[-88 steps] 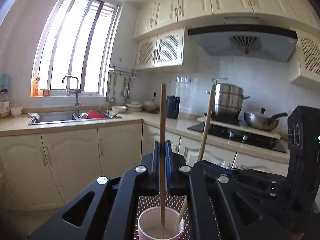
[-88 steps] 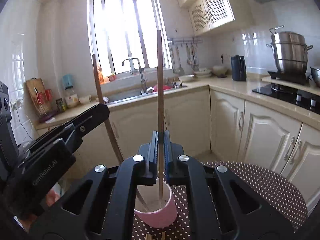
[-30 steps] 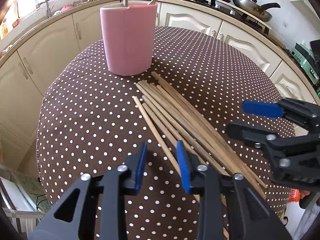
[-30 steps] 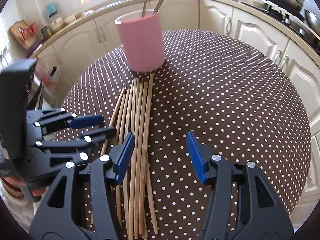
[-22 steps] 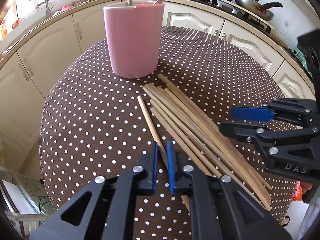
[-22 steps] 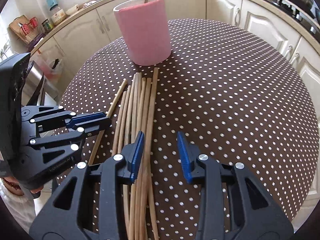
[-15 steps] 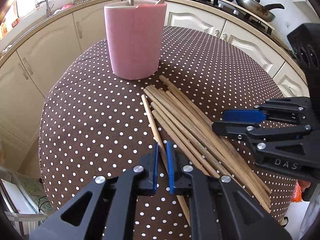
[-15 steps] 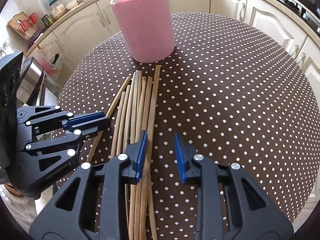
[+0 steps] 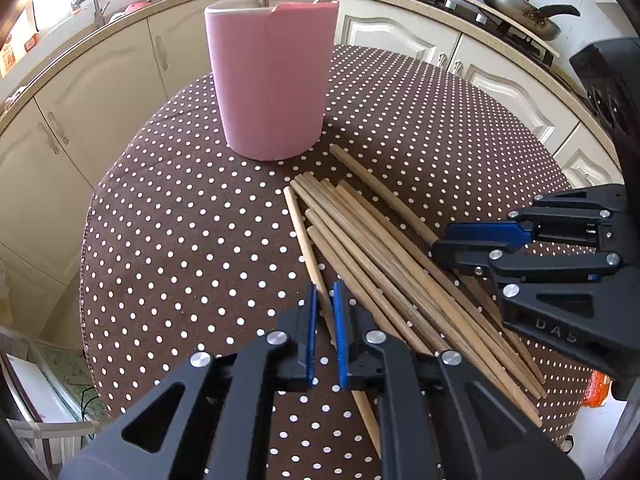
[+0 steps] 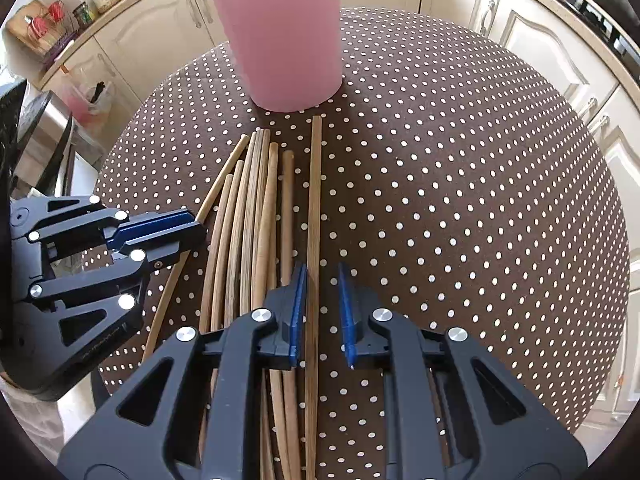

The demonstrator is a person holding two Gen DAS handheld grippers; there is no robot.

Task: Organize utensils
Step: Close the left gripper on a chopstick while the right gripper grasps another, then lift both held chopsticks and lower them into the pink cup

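The left hand-held gripper [image 9: 324, 312] is clenching around the leftmost chopstick [image 9: 306, 240] lying on the counter [image 9: 180, 220]. The right hand-held gripper [image 10: 322, 292] is straddling the rightmost chopstick [image 10: 315, 200], jaws parted, below the pink cup [image 10: 284, 32].

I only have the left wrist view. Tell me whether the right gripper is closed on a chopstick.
Observer: Not closed. The right gripper has its jaws open, straddling the rightmost chopstick.
Operator: Report where that stick sits in the gap.
Observer: Off-centre. It lies close to the left pad, with bare tablecloth showing between it and the right pad.
Operator: Check my left gripper from the other side.
Observer: In the right wrist view the left gripper is pinched on the leftmost chopstick, which splays away from the bundle.
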